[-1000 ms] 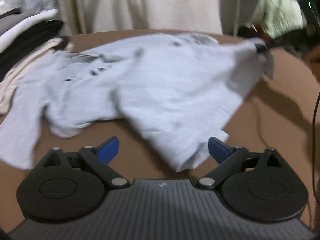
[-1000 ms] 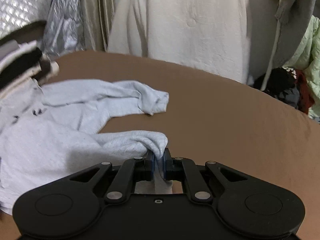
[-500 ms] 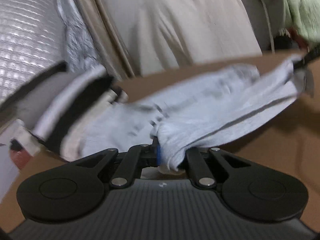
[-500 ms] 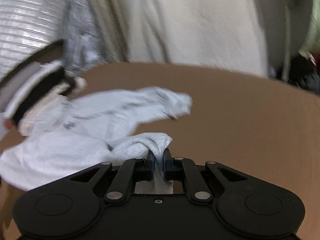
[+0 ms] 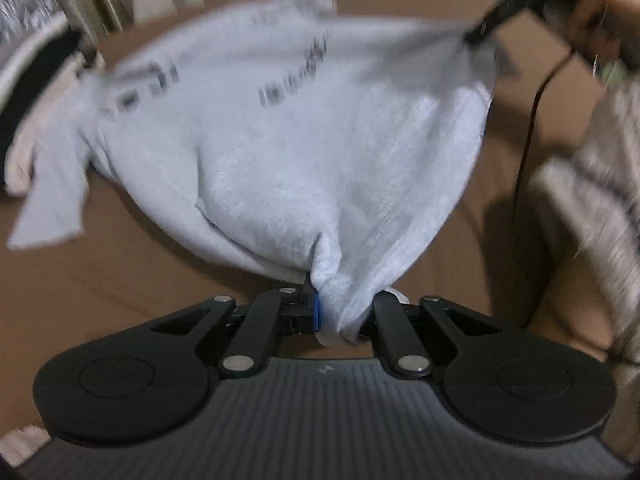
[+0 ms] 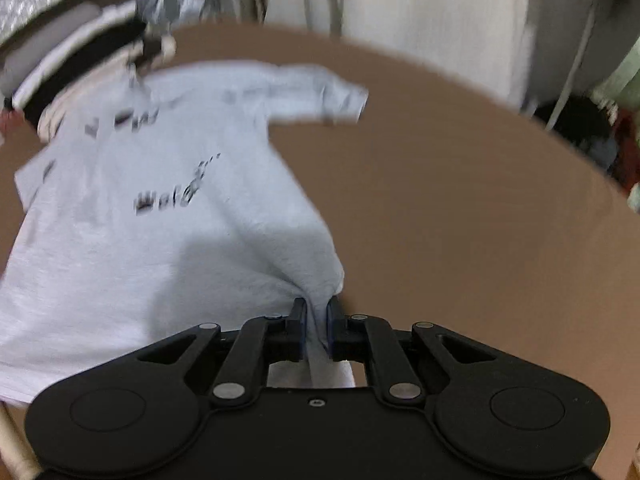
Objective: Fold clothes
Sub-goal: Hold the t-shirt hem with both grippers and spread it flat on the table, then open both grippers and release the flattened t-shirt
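Now that the left gripper [image 5: 340, 312] has clamped its hem corner, both it and the right gripper [image 6: 316, 328] pinch the light-grey T-shirt [image 6: 160, 208], lifting it off the brown table [image 6: 460, 220] for spreading.

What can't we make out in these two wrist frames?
- Print on the grey T-shirt: motion blur smears it in both views; unreadable.
- Right pad of the left gripper: bunched shirt fabric covers it in the left wrist view.
- Folded pile: blurred and cut by the left edge; count unclear.
- Right gripper: only its blurred tip shows in the left wrist view.
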